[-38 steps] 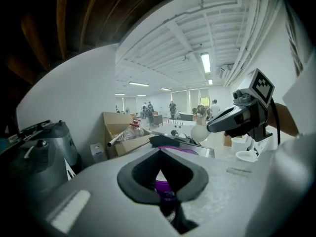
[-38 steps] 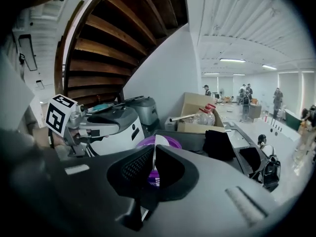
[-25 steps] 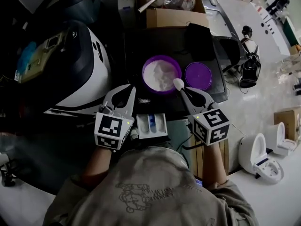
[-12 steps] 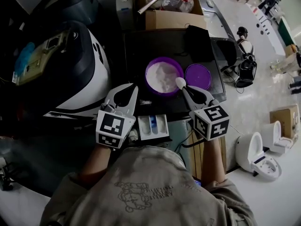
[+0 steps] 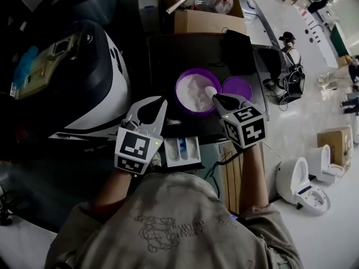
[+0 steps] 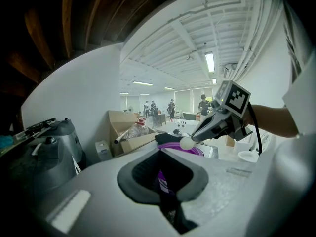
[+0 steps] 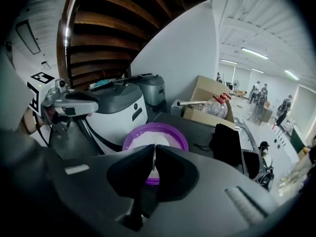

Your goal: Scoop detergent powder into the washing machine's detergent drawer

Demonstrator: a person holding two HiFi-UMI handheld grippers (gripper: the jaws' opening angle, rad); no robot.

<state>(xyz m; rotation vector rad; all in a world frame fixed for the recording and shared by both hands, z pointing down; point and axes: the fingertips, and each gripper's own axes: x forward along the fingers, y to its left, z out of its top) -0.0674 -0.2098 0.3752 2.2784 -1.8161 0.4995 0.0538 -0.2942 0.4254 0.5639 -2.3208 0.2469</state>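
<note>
A purple bowl [image 5: 193,88] of white detergent powder stands on a dark tabletop beside the white and black washing machine [image 5: 84,77]. My right gripper [image 5: 217,98] is shut on the handle of a white spoon [image 5: 211,91], and the spoon's bowl hangs over the right side of the powder. In the right gripper view the thin handle runs between the jaws toward the bowl [image 7: 143,135]. My left gripper [image 5: 161,102] hovers left of the bowl, shut and empty. The white detergent drawer [image 5: 180,150] lies pulled out between the two grippers, nearer me. The left gripper view shows the spoon [image 6: 186,142] above the bowl's rim [image 6: 170,145].
A purple lid [image 5: 238,87] lies right of the bowl. Behind it sit a black object [image 5: 238,46] and a cardboard box [image 5: 205,15] holding a plastic bottle. White devices [image 5: 300,186] stand on the floor at right. People stand far off in the room.
My right gripper has swung left and forward, carrying the spoon from the gap between bowl and lid to above the powder. The left gripper has barely shifted.
</note>
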